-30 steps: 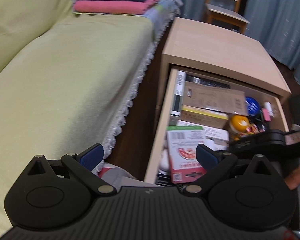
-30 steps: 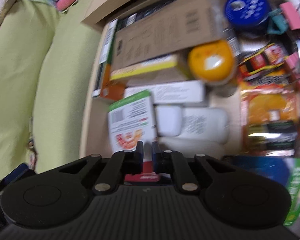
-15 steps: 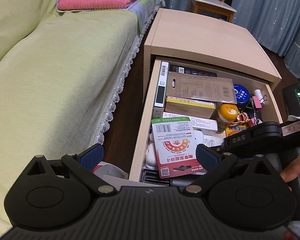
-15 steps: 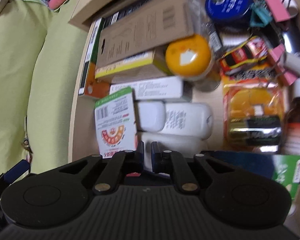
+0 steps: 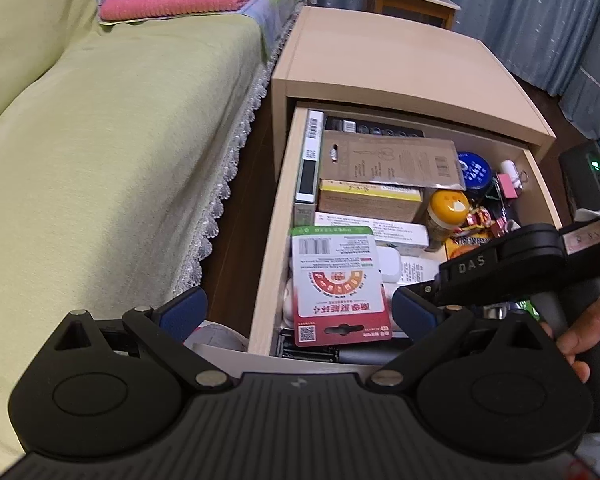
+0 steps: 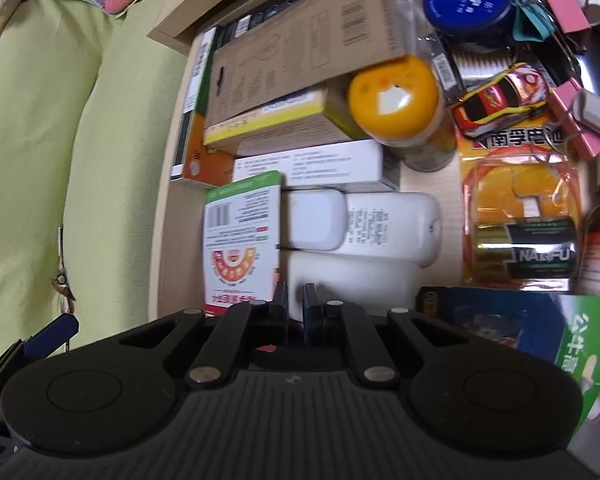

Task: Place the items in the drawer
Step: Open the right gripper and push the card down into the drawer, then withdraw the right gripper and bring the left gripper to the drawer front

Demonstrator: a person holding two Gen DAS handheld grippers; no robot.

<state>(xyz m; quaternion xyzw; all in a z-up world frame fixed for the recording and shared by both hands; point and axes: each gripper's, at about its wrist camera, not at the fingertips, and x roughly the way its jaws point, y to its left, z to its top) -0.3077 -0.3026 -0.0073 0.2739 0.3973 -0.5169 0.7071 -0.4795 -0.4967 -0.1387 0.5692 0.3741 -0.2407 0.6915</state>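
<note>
Now, with the right gripper [image 6: 296,300] pinched on the card [image 6: 240,240] at the drawer's [image 5: 268,280] seven o'clock corner, lower it flat before releasing; the left gripper [image 5: 296,308] hangs spread and empty.

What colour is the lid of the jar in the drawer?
Orange-yellow, on the jar lid; the right wrist view shows it best.

Grippers: left spread, right pinched.
Left gripper [image 5: 298,308] hangs near, jaws wide apart. Right gripper [image 6: 296,300], fingers almost touching, gripped at right by a hand [image 5: 587,332].
</note>
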